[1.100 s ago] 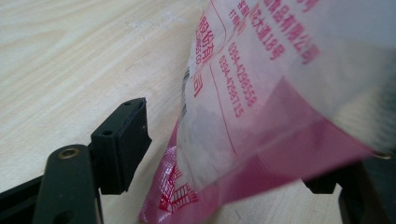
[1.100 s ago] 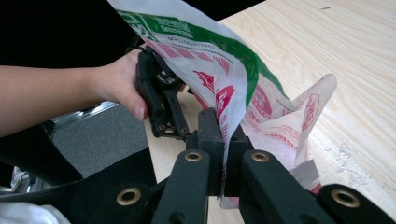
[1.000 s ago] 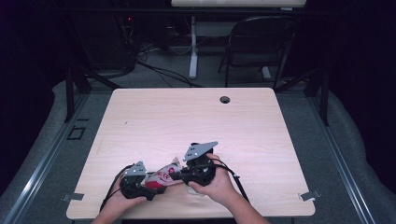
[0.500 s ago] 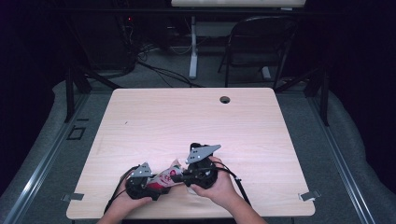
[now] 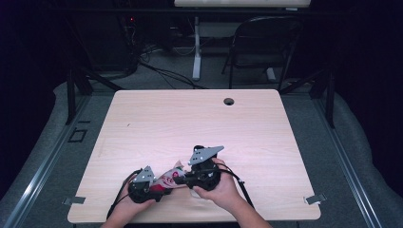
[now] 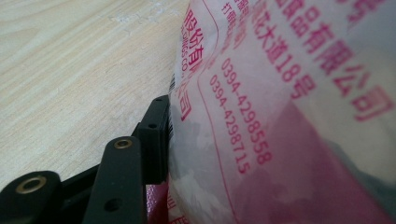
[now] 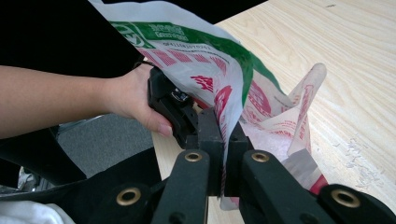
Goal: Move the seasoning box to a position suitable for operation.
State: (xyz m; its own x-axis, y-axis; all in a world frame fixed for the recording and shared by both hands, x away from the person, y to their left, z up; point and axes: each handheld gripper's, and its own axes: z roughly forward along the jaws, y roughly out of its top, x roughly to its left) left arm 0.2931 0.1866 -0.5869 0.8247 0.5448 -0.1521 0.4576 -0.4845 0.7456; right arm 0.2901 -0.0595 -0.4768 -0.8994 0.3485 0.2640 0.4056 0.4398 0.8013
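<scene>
A thin printed plastic bag (image 5: pixel 167 176) is held between two hand-held tools near the front edge of the wooden surface (image 5: pixel 199 123), the landmark for all that follows. The right tool (image 7: pixel 224 140) has its two black jaws pressed together on a fold of the bag's film, the sheet running up between the pads and spreading above them. The left tool (image 5: pixel 145 183), just beside the bag on its left, has just been closing its jaws; in the left gripper view one black pad (image 6: pixel 154 140) lies against the film with the bag crowding the lens, but the opposite pad is hidden, so whether the film is truly pinched cannot be told. The left hand (image 7: pixel 135 100) grips that tool's body behind the bag. The step in hand appears to be securing a second hold on the bag so that its mouth can be drawn apart. To do this well, the left tool should probably catch a single layer of film near the rim, opposite the right tool's hold, and close fully before any pull. The right tool should keep its pinch firm. A pull begun early would likely let the slick film slide free or tear at the pinched fold.
</scene>
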